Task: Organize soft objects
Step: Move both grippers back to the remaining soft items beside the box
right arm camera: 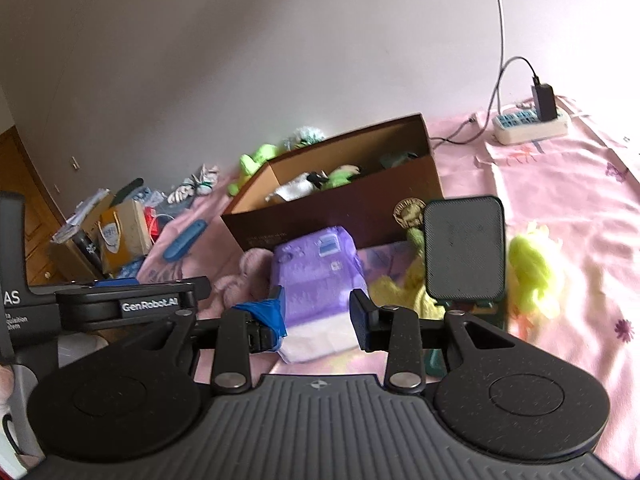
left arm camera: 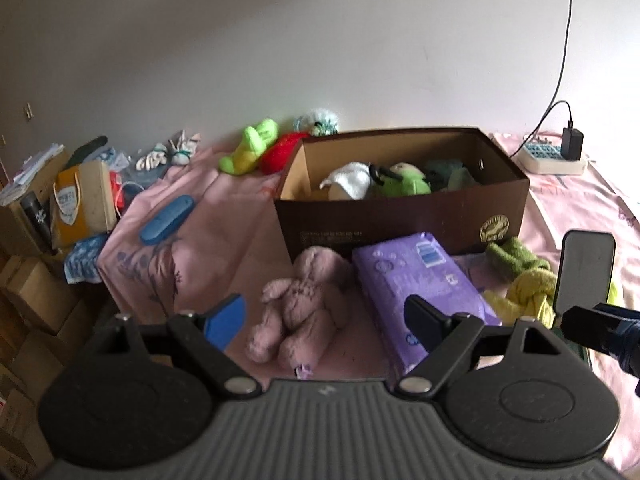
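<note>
- The left tongs (left arm camera: 324, 320) hang wide open and empty above the bed's pink flowered sheet (left arm camera: 200, 208), with the dusty-pink plush rabbit (left arm camera: 304, 300) lying between and just beyond the two fingers.
- The right tongs (right arm camera: 320, 320) are also apart with nothing gripped; the soft purple plastic-wrapped pack (right arm camera: 318, 276) lies straight ahead in their gap.
- The open brown cardboard box (left arm camera: 404, 216) stands just behind rabbit and pack. It already holds a white soft item and a green plush, so I judge it to be the destination.
- A dark-green and yellow knitted bundle (left arm camera: 520, 280) lies to the right of the pack, near the box's front corner. A lime-green plush (left arm camera: 250, 146) and a red plush (left arm camera: 280, 152) lie beyond the box's left end, by the wall.
- The likely step is picking up the rabbit with the left tongs. To do it well:
  - lower until both fingers straddle the torso, not a limb, so the toy does not dangle or slip;
  - press slightly into the sheet before closing, since plush compresses and a shallow pinch catches only fur;
  - avoid snagging the sheet itself.
- The pack's wrapper looks slick: grip across its narrow width.
- Carry each item over the box's front wall and release over free space inside.
</note>
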{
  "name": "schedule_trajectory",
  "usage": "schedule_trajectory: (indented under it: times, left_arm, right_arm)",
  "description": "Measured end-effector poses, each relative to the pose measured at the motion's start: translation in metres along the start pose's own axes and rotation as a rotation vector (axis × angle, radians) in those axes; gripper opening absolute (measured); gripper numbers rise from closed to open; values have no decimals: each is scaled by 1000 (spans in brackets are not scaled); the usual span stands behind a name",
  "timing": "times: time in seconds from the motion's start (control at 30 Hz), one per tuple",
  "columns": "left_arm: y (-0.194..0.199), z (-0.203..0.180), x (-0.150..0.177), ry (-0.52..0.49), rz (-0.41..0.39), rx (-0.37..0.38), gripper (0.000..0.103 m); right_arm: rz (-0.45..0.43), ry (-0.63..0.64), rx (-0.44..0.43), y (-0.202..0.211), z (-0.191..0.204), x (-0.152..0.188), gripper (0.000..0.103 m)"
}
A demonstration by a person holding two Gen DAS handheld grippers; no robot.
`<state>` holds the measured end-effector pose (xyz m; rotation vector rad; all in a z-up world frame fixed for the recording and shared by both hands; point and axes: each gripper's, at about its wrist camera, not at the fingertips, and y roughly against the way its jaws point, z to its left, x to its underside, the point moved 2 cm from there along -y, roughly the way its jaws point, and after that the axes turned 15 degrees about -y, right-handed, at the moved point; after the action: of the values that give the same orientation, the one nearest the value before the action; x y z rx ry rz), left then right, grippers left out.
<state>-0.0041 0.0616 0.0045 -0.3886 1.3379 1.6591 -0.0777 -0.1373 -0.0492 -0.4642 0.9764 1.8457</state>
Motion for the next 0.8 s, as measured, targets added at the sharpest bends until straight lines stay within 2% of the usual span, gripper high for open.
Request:
schedule_trajectory:
  times: [0.33,0.5,0.8]
  left_arm:
    - [-9,4,33,12,20,26,86]
    - [-11,10,58,20,9,83,86]
    - [-16,11,77,-26,-33,94,86]
  right_arm:
    - [49,-20,59,-4,-26,15,18]
    - [69,-11,68,-6,-36,20,18]
    - [35,56,114,-2,-51,24,19]
